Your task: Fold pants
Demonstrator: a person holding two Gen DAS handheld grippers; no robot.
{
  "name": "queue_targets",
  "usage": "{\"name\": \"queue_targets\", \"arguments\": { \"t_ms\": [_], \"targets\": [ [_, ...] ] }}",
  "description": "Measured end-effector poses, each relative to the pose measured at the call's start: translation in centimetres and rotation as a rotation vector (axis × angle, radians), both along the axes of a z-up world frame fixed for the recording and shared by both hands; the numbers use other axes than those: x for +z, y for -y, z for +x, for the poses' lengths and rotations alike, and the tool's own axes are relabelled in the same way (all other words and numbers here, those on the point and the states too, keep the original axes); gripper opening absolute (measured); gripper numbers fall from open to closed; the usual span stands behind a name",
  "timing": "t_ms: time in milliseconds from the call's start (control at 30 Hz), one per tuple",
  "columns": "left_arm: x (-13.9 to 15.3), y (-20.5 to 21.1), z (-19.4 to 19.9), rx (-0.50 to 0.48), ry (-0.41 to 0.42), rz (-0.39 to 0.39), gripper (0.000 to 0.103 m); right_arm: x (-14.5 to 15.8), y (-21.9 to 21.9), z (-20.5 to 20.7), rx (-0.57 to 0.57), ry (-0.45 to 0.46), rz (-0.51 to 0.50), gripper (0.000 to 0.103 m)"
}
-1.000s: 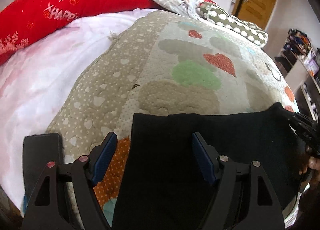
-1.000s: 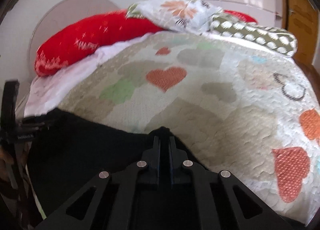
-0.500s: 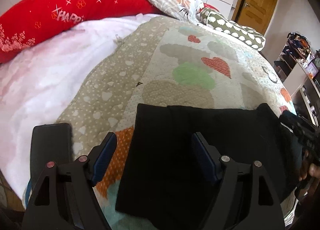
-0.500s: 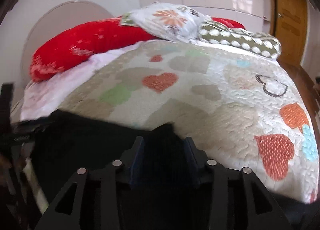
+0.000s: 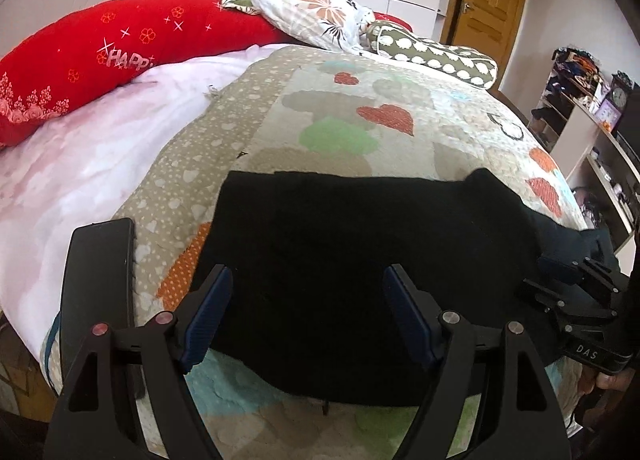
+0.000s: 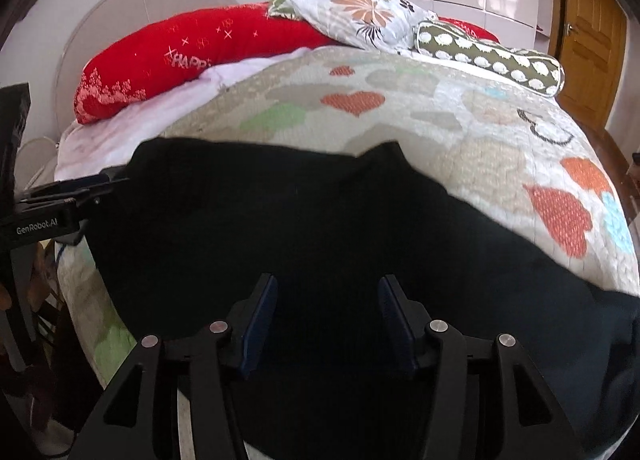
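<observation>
The pants (image 5: 360, 260) lie on the quilt (image 5: 360, 132) at the bed's near edge, with a phone (image 5: 100, 280) just beside them toward the near left corner (resting on the quilt's edge). Pillows (image 5: 312, 16) line the bed's far edge, behind the quilt.

The black pants (image 5: 360, 252) cover the near edge of the bed, and a dark phone (image 5: 100, 280) lies just beside them at the near left corner. Beyond the pants the quilt (image 5: 400, 132) is bare across the middle of the bed. Along the far edge a red pillow (image 5: 120, 56), a floral pillow (image 5: 312, 16) and a spotted bolster (image 5: 440, 58) block the way.
</observation>
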State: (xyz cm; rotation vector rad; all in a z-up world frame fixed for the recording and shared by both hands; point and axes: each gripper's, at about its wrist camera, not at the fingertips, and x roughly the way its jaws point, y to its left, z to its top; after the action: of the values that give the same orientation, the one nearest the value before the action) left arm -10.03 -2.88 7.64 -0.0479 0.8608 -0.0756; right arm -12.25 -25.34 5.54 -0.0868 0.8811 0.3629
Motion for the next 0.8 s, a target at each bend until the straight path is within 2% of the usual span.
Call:
{"name": "queue_targets", "arguments": {
  "t_ms": [67, 233, 367, 600, 800],
  "targets": [
    [-0.3, 0.3, -0.3, -0.005, -0.001, 0.010, 0.078, -0.4, 0.1, -0.5, -0.008, -0.006, -0.011, 0.060],
    [-2.0, 0.3, -1.0, -0.005, -0.025, 0.034, 0.078, -1.1, 0.6, -1.8, -0.017, -0.009, 0.005, 0.062],
    [-2.7, 0.5, -1.7, -0.007, -0.019, 0.089, 0.078, -1.3, 1.2, -2.7, -0.016, -0.011, 0.018, 0.065],
    [-2.3, 0.5, -1.9, 0.000, -0.015, 0.088, 0.078, -1.1, 1.1, -2.7, -0.025, -0.012, 0.010, 0.066],
    [-0.7, 0.7, -2.3, -0.017, 0.013, 0.065, 0.078, 0.1, 3.0, -2.7, -0.113, 0.023, 0.024, 0.067]
  ]
}}
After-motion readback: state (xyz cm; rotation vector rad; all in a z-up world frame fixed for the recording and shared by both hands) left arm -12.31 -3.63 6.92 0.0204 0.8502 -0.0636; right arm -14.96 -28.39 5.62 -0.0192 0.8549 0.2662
